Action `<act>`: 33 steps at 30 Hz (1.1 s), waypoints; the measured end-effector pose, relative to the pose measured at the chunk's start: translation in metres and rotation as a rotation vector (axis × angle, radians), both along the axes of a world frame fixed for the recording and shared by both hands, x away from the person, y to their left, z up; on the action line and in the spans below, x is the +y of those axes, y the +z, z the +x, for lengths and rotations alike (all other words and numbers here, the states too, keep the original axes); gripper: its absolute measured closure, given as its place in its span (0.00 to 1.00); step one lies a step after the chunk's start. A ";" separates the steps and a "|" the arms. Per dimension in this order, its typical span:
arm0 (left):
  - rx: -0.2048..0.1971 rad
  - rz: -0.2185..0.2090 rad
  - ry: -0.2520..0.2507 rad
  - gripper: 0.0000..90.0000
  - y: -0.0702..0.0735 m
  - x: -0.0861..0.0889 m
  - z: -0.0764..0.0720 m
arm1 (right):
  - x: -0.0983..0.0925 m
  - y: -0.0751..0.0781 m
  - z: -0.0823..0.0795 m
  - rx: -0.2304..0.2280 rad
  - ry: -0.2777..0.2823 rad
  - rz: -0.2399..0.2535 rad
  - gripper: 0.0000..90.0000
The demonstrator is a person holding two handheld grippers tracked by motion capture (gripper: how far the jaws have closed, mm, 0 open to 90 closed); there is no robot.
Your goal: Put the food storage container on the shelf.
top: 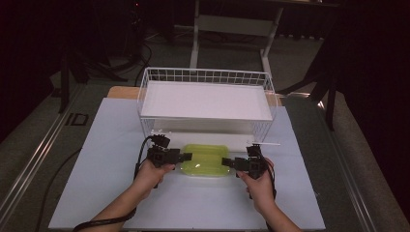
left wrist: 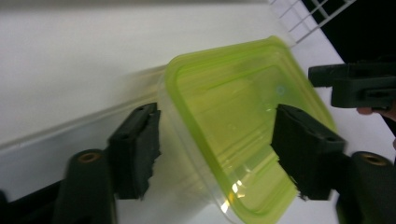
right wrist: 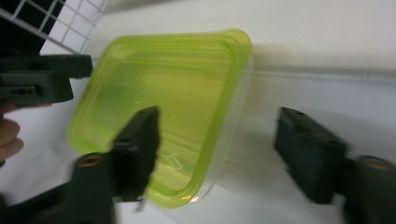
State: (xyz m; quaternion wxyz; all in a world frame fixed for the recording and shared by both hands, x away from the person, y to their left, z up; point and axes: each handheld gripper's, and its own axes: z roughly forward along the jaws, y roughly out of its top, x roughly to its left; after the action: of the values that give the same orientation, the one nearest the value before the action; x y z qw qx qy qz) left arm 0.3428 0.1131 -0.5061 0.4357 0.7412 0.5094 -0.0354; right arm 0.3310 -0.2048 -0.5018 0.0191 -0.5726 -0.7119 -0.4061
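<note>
Both grippers are seen at the two short ends of a see-through plastic box with a lime-green lid. Each black gripper is held in one hand. The left gripper is pointed at the left end of the box, and the right gripper is pointed at the right end. In the left gripper view, the box is seen between the two black jaws, but a gap is left beside each pad, so nothing is gripped. In the right gripper view, one jaw is seen over the green lid and the other jaw is set well off to the side, so the box is not gripped there either. Both grippers are loose and partly spread.

The box is laid flat on the white worktop, near the front edge. Just behind it, a white wire basket is stood, and a flat white board is laid inside the basket.
</note>
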 end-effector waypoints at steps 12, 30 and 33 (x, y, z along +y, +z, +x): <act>0.058 -0.005 -0.015 0.76 -0.009 -0.002 0.001 | 0.004 -0.005 0.004 0.041 0.012 -0.021 0.77; 0.004 -0.006 -0.002 0.84 -0.006 -0.001 -0.021 | 0.008 0.003 -0.015 -0.011 0.020 -0.075 0.84; -0.007 0.003 0.001 0.85 -0.005 -0.002 -0.026 | 0.009 0.004 -0.018 -0.016 0.019 -0.083 0.85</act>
State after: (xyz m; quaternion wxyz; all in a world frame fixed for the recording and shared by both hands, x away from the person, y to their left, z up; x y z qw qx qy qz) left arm 0.3172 0.1114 -0.5113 0.4365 0.7417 0.5083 -0.0318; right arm 0.3133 -0.1956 -0.4973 -0.0064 -0.5629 -0.7337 -0.3806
